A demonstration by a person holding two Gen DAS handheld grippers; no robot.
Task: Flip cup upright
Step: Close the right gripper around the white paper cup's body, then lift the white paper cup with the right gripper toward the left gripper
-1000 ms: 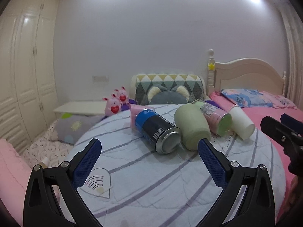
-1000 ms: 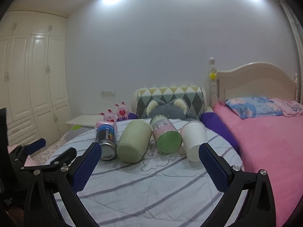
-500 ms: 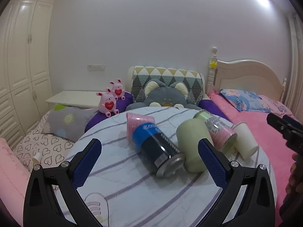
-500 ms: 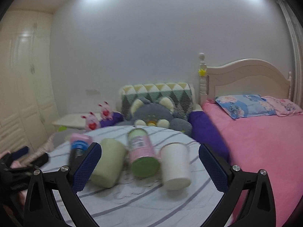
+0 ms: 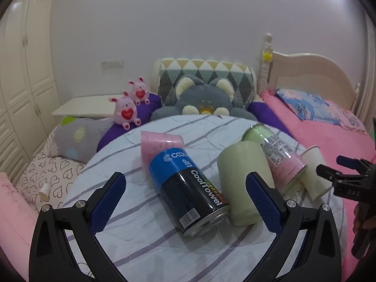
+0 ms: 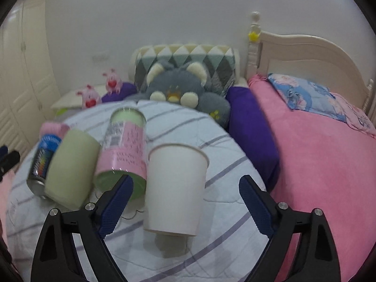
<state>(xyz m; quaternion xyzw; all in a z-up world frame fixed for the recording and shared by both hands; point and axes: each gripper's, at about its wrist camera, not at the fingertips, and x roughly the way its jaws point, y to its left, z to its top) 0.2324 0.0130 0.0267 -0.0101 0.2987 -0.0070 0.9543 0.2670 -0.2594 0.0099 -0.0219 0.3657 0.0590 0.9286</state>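
Note:
A white paper cup (image 6: pixel 175 188) lies on its side on the striped round cushion (image 6: pixel 211 253), base toward me. My right gripper (image 6: pixel 185 202) is open, its jaws either side of the cup's base, just short of it. Left of it lie a pink-labelled green jar (image 6: pixel 123 155), a pale green cup (image 6: pixel 70 164) and a black and blue can (image 6: pixel 43 162). In the left wrist view my left gripper (image 5: pixel 186 202) is open, held above the can (image 5: pixel 188 188) and the green cup (image 5: pixel 242 181). The white cup (image 5: pixel 313 174) and right gripper (image 5: pixel 333 174) show at the right.
A pink cup (image 5: pixel 159 146) lies behind the can. A grey plush cat (image 5: pixel 202 101) and patterned cushion (image 5: pixel 206 75) sit behind the round cushion. A pink bed (image 6: pixel 324 164) lies to the right, wardrobes (image 5: pixel 21 70) to the left.
Both grippers have moved forward and tilted down toward the objects. The right gripper has closed in on the white cup, which now lies between its open jaws.

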